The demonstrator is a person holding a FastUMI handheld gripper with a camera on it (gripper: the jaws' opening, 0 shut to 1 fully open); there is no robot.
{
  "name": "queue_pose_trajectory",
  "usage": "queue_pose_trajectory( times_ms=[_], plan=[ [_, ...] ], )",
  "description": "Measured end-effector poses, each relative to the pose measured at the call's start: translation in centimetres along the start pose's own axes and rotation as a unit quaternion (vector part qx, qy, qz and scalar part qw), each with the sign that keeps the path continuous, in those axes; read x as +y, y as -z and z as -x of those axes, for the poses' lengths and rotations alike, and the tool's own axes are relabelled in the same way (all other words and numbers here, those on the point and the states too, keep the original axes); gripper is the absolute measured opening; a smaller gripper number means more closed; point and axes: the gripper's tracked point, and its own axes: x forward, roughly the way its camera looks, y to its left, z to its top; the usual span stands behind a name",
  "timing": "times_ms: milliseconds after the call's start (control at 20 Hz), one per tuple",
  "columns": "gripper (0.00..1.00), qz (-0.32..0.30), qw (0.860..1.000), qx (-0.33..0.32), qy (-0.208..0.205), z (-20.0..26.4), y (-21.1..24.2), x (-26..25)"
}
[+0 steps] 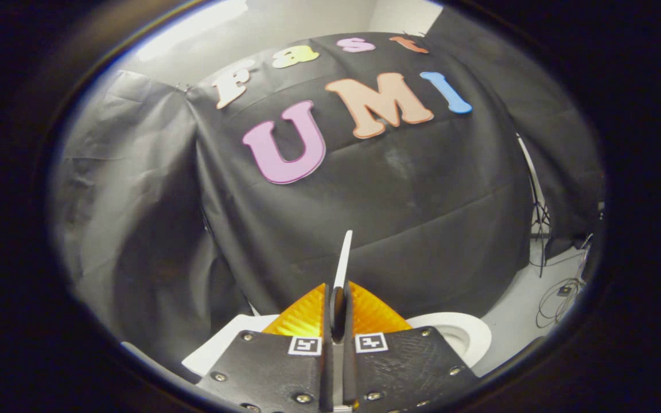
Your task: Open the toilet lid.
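Two fingers of the gripper (339, 298) sit closest to the lens, drawn nearly together with only a thin slot left between them. One white toilet lid (343, 261) stands in that slot, seen edge-on as a narrow upright strip that rises past the fingertips toward the cloth behind. Both fingers appear to press against its two faces, though the contact itself is hidden in the dark of the slot, so the grip is likely rather than certain. Each finger carries one small square marker, two in all, set side by side just behind the tips.

Below and to the right of the fingers, one white toilet bowl (468, 332) shows its rounded rim, partly covered by the gripper body. To the left of the fingers lies a flat white surface (221, 341), perhaps the tank top or another part of the toilet; the angle is too poor to say which.

Beyond the lid hangs the black cloth wall (399, 218), draped in folds. Far to the right, on the pale floor (514, 310), lie loose cables (560, 298) beside one thin stand leg (539, 212).
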Motion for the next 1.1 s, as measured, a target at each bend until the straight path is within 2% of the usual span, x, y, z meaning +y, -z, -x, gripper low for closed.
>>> queue_pose_trajectory(
  times_ms=[100, 600, 1100],
  plan=[
    [0.10, 0.002, 1.000, 0.004, -0.019, -0.4, 0.2, 2.6],
    [0.11, 0.015, 0.996, 0.008, -0.089, -1.1, 1.7, 13.1],
    [0.11, 0.037, 0.990, 0.030, -0.136, -1.0, 4.5, 19.1]
  ],
)
